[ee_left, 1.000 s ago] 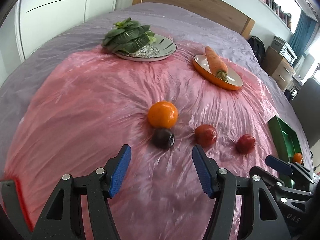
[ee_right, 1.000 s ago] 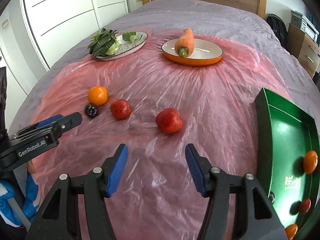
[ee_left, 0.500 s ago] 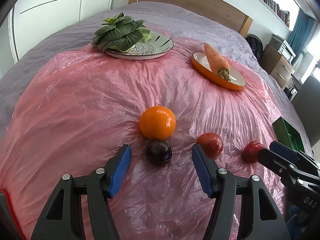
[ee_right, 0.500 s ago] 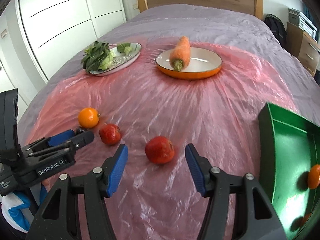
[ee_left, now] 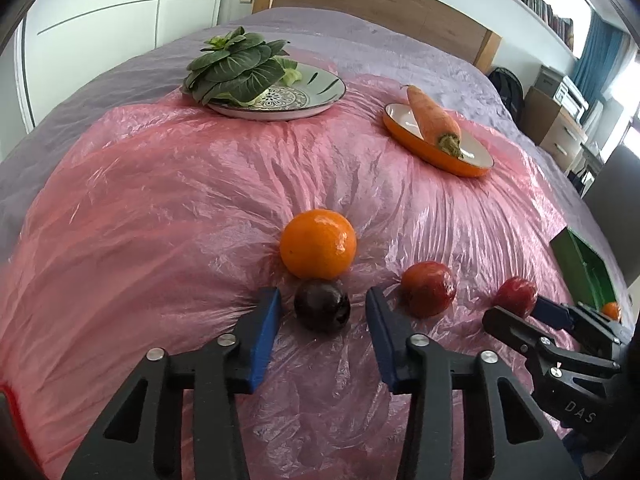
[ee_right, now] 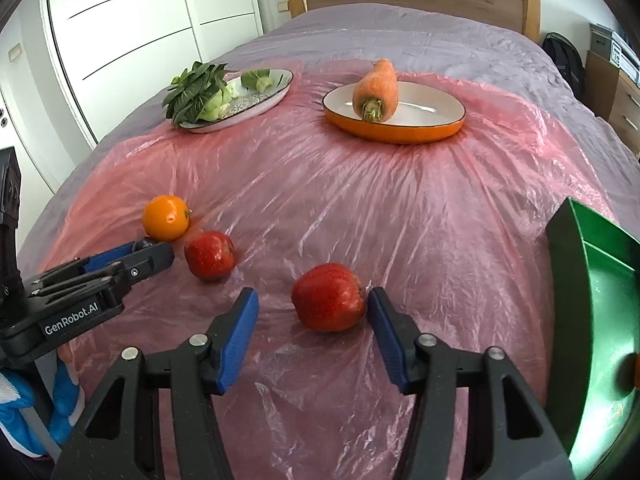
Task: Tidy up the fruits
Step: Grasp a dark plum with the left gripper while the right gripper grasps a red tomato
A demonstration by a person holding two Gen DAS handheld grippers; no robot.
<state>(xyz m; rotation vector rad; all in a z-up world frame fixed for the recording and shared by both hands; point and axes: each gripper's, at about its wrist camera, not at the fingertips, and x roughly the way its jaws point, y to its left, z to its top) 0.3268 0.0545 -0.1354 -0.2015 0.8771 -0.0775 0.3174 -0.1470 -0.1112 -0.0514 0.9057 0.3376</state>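
The dark plum (ee_left: 322, 306) lies on the pink plastic sheet (ee_left: 160, 200) over the bed, touching the orange (ee_left: 318, 244) behind it. It sits between the fingers of the left gripper (ee_left: 322, 312), which have just been closing; gaps remain on both sides, no contact. The left gripper body reads "GenRobot.AI". The right gripper (ee_right: 312, 308), marked "DAS", brackets a red apple (ee_right: 328, 296), fingers apart, slightly narrowing. A second red apple (ee_right: 210, 255) lies between. The green tray (ee_right: 568, 280) holds small orange fruit. An orange dish (ee_right: 394, 130) holds a carrot (ee_right: 376, 90); a patterned plate (ee_left: 320, 92) holds leafy greens (ee_left: 236, 66).
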